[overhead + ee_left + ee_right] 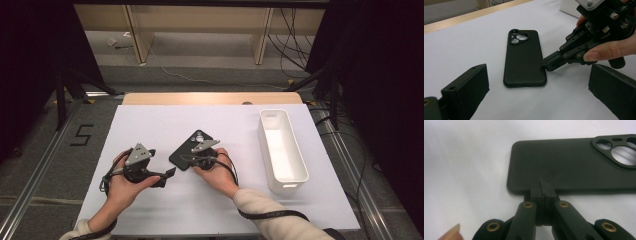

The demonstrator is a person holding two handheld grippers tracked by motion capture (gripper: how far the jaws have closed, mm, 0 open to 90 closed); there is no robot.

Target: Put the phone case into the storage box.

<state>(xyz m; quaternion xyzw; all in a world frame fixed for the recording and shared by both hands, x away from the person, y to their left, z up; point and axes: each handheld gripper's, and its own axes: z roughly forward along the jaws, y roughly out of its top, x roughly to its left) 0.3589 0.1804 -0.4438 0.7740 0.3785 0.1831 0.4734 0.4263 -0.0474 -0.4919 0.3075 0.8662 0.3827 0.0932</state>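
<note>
A black phone case (184, 148) (524, 60) (574, 162) lies flat on the white table top, back up, with its camera cutouts at the far end. My right gripper (192, 161) (546, 65) (542, 183) is shut, its two jaws pressed together with nothing between them. Its tips touch the case's long edge close to the bottom corner. My left gripper (161, 163) (538, 75) rests to the left of the case, held low over the table. Its jaws stand wide open and point toward the case's bottom end, holding nothing.
A long white bin (299, 159), open on top, stands at the right side of the table. The white mat (150, 125) covers the table up to a wooden strip (210, 98) at the back. Cables trail from both grippers toward the person.
</note>
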